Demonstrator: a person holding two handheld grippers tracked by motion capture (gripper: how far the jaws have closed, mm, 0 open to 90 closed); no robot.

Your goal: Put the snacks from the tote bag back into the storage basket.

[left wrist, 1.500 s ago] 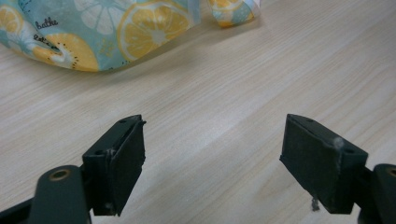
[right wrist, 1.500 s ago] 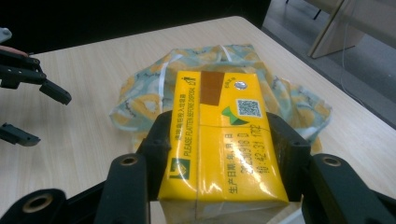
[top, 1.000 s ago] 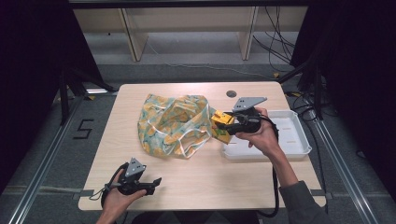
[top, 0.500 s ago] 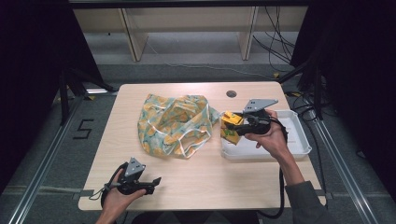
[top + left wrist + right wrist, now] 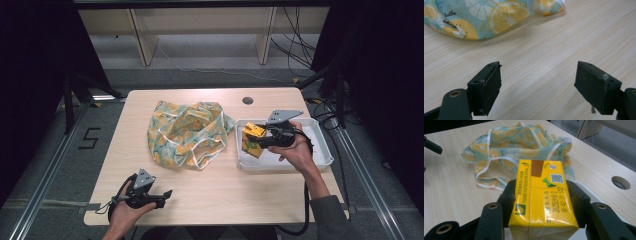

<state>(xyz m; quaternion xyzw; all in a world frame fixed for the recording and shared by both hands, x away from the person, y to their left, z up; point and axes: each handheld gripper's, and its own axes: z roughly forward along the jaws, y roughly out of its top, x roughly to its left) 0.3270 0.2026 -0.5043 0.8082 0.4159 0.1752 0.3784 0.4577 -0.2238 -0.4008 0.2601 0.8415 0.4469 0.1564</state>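
A yellow drink carton (image 5: 541, 200) sits clamped between the jaws of my right gripper (image 5: 259, 141), held over the left end of a white tray (image 5: 320, 160); the same carton (image 5: 252, 138) shows tilted in the high view. A fruit-print cloth bag (image 5: 187, 132) lies crumpled in the middle of the table, and its edge (image 5: 481, 18) reaches into the left gripper view. My left gripper (image 5: 162, 196) rests near the table's front left edge, open, with bare wood between its fingers (image 5: 485, 87).
The wooden table (image 5: 220, 190) has a round cable hole (image 5: 247, 100) at the back. Cables trail off the right side. Shelving legs stand on the floor beyond the table.
My right gripper has carried the yellow carton rightward from beside the bag to over the tray's left end. The left gripper has stayed where it was.
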